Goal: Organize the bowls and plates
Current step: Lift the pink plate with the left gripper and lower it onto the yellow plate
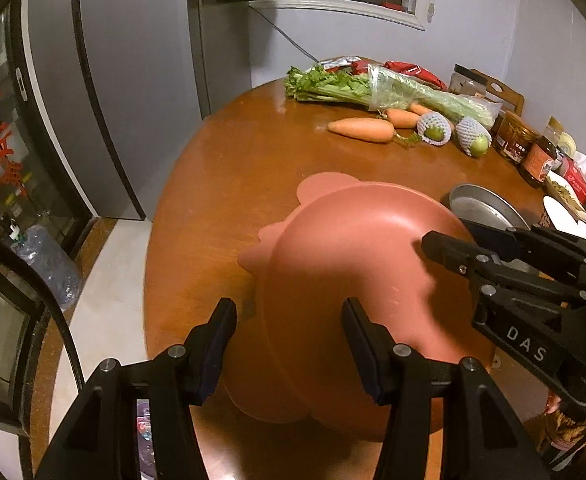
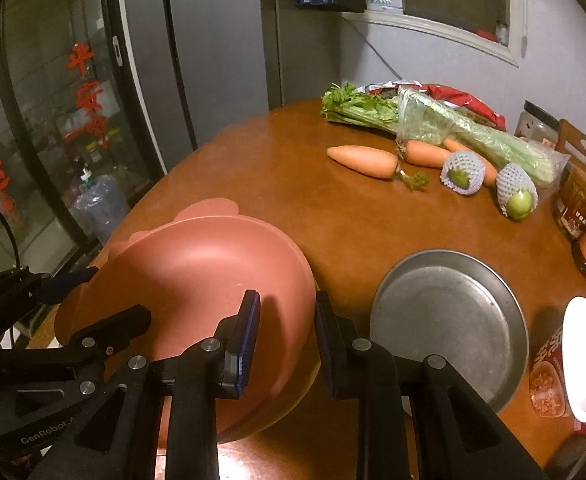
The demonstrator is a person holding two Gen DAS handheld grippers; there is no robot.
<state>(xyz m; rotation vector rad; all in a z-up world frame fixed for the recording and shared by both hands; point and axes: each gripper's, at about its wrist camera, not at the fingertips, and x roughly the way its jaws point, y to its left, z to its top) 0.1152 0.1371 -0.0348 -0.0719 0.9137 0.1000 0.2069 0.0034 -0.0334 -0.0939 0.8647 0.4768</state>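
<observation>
Fingers (image 2: pixel 249 320) of right gripper (image 2: pixel 287 316) standing apart astride pink bowl (image 2: pixel 197 276) rim; left gripper (image 1: pixel 289 320) likewise gaping around rim. Bowl sitting tilted over wooden table (image 2: pixel 333 208). Metal plate (image 2: pixel 449 316) lying beside; carrots (image 2: pixel 363 160) lying beyond.

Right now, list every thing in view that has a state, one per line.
pink bowl: tilted, both grippers at its rim
left gripper: open, fingers astride the rim
right gripper: open, fingers astride the rim
metal plate: flat, empty
white plate: empty
celery: partly bagged
green fruits: in foam nets
</observation>
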